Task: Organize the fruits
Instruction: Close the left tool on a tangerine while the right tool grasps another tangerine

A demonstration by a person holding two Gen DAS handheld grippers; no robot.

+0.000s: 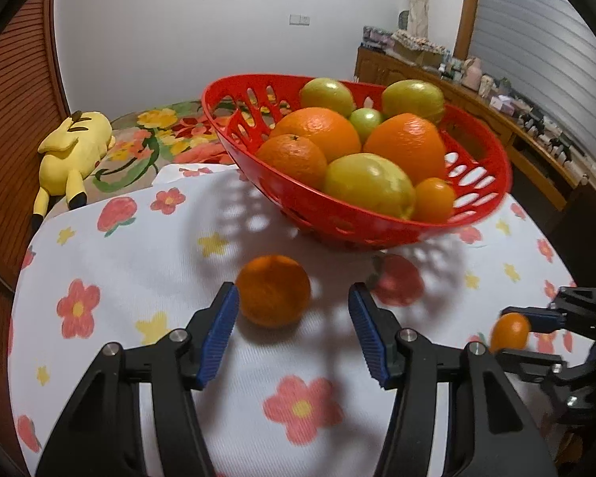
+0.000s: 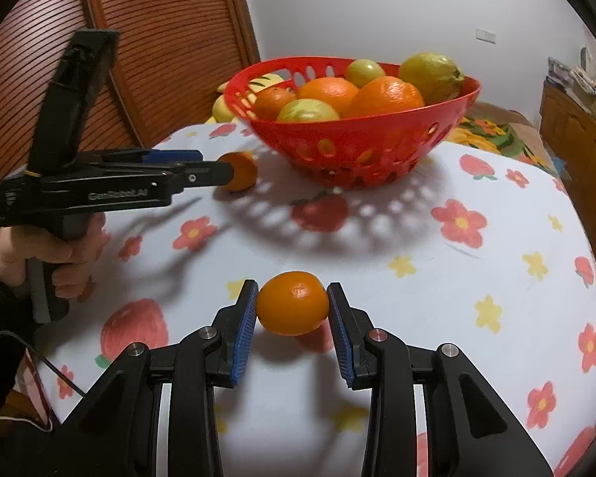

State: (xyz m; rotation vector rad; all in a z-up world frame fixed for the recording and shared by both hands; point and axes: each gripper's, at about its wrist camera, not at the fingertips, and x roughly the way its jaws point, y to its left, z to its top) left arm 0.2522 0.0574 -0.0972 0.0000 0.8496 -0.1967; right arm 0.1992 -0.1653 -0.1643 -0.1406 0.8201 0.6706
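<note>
The right gripper [image 2: 292, 305] clamped a small orange [image 2: 293, 303]; the left gripper [image 1: 294, 298] stood open, a tangerine [image 1: 273, 290] touching its left pad.

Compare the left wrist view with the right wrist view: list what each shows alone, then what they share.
Only the left wrist view: a yellow plush toy on the floral bed cover, and a cluttered wooden sideboard under the window.

Only the right wrist view: the person's hand holding the left gripper's handle, plus a cable at the table edge.

Both: the red basket of oranges and green fruit, the flowered tablecloth, the mandarin between the left gripper's open fingers, and the small orange clamped in the right gripper.
</note>
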